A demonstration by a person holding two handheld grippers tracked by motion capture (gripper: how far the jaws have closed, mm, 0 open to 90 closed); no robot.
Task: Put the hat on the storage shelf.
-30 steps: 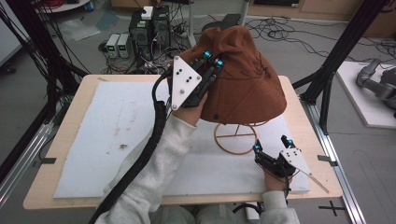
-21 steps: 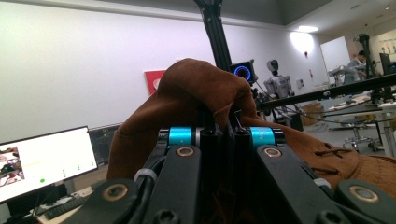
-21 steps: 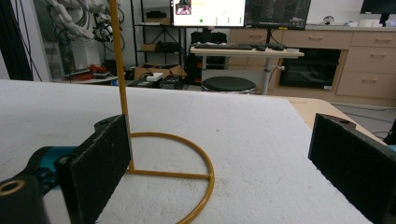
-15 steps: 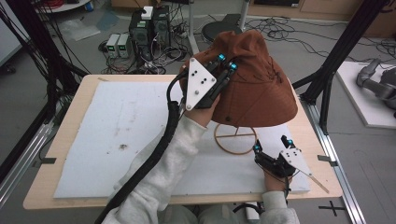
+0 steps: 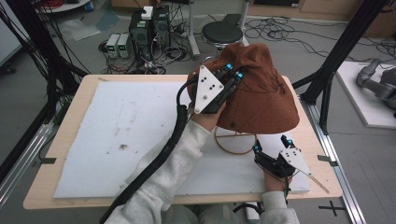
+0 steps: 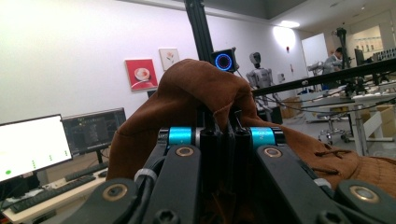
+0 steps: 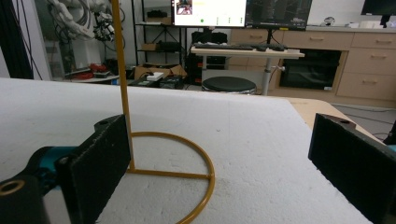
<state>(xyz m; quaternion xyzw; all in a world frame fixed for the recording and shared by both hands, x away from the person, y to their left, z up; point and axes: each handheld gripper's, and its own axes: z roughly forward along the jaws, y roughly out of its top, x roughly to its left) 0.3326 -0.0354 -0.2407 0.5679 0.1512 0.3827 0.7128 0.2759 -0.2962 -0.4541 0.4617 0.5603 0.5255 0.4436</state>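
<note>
A brown hat (image 5: pixel 261 93) sits high over the far right part of the counter (image 5: pixel 74 121), draped above a thin yellow wire stand (image 5: pixel 236 142) whose ring base lies on the white foam sheet (image 5: pixel 116 140) covering the counter. In the left gripper view the hat (image 6: pixel 196 93) bunches into a fold right between the tips of the fingers, and the two black fingers are drawn close together, pinching that fold of brown cloth. From above, the left gripper (image 5: pixel 231 77) is pressed against the hat's left side, its grey three-cornered plate (image 5: pixel 208 88) facing up and its thick black cable (image 5: pixel 163 149) running back along the pale sleeve (image 5: pixel 163 186) toward the near edge.

The right gripper (image 5: pixel 271 147) rests low on the foam near the right near corner, just right of the stand's ring and apart from the hat. In the right gripper view its fingers (image 7: pixel 100 158) are spread wide, nothing between them, with the stand's upright rod and ring (image 7: pixel 187 175) just beyond the left one.
</note>
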